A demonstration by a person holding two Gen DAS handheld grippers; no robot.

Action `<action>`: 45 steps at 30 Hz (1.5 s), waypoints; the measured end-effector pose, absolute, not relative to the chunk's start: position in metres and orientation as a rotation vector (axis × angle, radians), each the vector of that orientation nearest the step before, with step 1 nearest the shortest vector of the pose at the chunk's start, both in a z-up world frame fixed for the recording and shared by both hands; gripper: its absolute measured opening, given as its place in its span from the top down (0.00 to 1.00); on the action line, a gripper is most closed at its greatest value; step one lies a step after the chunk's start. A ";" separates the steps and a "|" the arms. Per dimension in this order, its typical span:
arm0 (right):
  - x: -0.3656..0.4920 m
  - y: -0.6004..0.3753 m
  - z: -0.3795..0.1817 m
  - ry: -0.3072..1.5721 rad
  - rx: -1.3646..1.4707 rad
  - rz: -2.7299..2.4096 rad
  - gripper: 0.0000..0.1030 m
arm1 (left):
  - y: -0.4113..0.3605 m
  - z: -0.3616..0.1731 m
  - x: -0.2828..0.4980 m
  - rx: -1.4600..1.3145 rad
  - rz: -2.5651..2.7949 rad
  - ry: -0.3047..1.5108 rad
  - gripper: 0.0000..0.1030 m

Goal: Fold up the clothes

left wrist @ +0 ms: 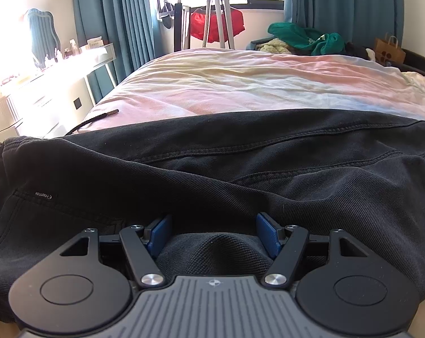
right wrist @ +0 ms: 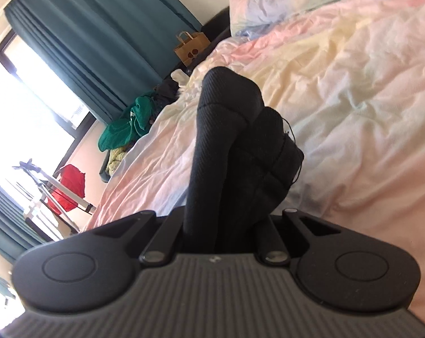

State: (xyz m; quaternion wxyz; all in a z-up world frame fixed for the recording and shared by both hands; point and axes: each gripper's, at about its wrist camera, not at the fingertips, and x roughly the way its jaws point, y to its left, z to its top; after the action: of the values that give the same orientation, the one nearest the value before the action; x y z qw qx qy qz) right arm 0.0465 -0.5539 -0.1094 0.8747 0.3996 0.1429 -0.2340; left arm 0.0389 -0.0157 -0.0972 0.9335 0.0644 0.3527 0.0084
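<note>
Black cotton trousers [left wrist: 212,155] on pastel duvet [left wrist: 240,84]; left gripper [left wrist: 214,235] wide, fabric bulging between unpressed pads; right gripper [right wrist: 226,225] clamped on bunched hem — lifting may drag the unpinned cloth askew.

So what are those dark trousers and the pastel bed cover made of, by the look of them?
Dark trousers: probably a matte woven cotton twill; fine diagonal ribbing and double stitched seams show. Where the right gripper pinches them, the weave looks coarser. Pastel bed cover: thin, soft, creased cloth, likely cotton, without sheen.
</note>
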 end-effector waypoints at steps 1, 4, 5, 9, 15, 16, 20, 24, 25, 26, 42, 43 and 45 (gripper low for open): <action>0.049 -0.543 -0.097 0.284 0.777 -0.494 0.91 | -0.014 -0.095 0.040 0.117 0.015 0.725 0.34; 0.059 -0.505 -0.056 0.243 0.608 -0.480 0.91 | -0.003 -0.083 0.039 0.042 0.015 0.710 0.34; 0.062 -0.492 -0.042 0.228 0.553 -0.467 0.91 | 0.000 -0.078 0.037 0.026 0.030 0.690 0.33; 0.068 -0.415 0.006 0.150 0.312 -0.319 0.91 | 0.016 -0.053 0.023 -0.024 0.089 0.599 0.23; 0.055 -0.242 -0.013 0.157 -0.122 0.036 0.91 | 0.062 -0.020 0.002 -0.207 0.161 0.507 0.23; 0.052 -0.214 -0.029 0.188 -0.180 0.096 0.91 | 0.071 -0.017 -0.001 -0.251 0.167 0.505 0.23; 0.042 -0.139 -0.111 0.400 -0.351 0.252 0.91 | 0.101 -0.007 -0.013 -0.381 0.180 0.497 0.23; 0.033 -0.132 -0.140 0.421 -0.357 0.259 0.90 | 0.116 0.003 -0.025 -0.437 0.173 0.459 0.21; 0.034 -0.135 -0.135 0.421 -0.329 0.261 0.90 | 0.119 0.006 -0.028 -0.449 0.170 0.445 0.21; 0.034 -0.135 -0.128 0.410 -0.323 0.258 0.90 | 0.120 0.007 -0.029 -0.461 0.163 0.436 0.21; 0.042 -0.144 -0.122 0.556 -0.011 0.318 0.61 | 0.076 -0.004 -0.030 -0.155 -0.006 0.504 0.21; 0.040 -0.147 -0.119 0.565 0.014 0.332 0.38 | 0.075 -0.004 -0.034 -0.155 -0.016 0.504 0.21; 0.035 -0.154 -0.113 0.577 0.066 0.369 0.13 | 0.075 -0.004 -0.040 -0.159 -0.037 0.503 0.21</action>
State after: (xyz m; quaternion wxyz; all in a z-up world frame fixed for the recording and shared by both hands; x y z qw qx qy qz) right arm 0.0347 -0.1537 -0.1135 0.9414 0.0324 0.2828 0.1810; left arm -0.0405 0.0753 -0.0042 0.9652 -0.0785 0.2488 -0.0182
